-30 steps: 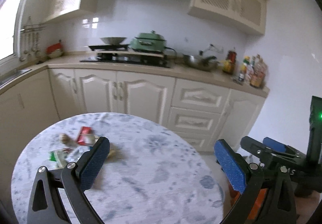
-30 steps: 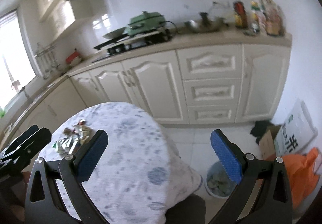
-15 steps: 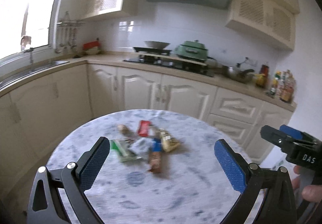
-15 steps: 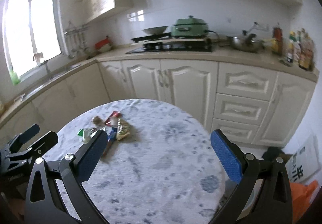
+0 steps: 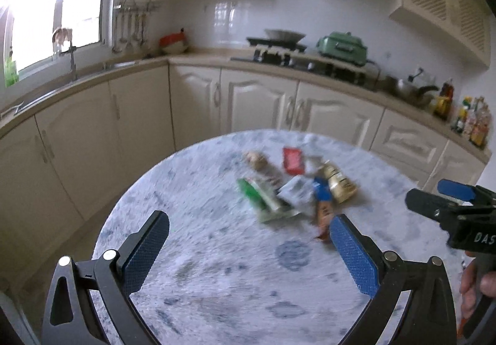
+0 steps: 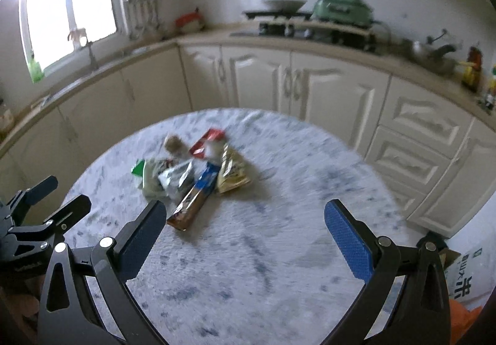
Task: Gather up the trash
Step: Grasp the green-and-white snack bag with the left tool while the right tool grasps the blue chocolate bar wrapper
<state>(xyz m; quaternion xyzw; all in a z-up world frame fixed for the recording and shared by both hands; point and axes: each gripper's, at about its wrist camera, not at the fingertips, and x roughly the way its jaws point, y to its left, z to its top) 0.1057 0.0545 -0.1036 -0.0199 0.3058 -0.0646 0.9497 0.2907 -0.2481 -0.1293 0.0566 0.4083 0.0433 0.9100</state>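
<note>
A pile of wrappers lies on the round marble-patterned table. It holds a red packet, a green wrapper, a silver packet, a blue-and-orange bar wrapper and a gold packet. My left gripper hovers open just short of the pile, with nothing in it. The right gripper is open and holds nothing either. The bar wrapper's near end lies by its left finger.
Cream cabinets and a counter curve behind the table, with a sink under the window and a green pot by the stove. A white sack and an orange bag sit on the floor at right. A hand holds the right gripper.
Both views have swung onto the table and drawn closer, so the wrapper pile now sits near the middle of each. Both grippers have stayed open.
</note>
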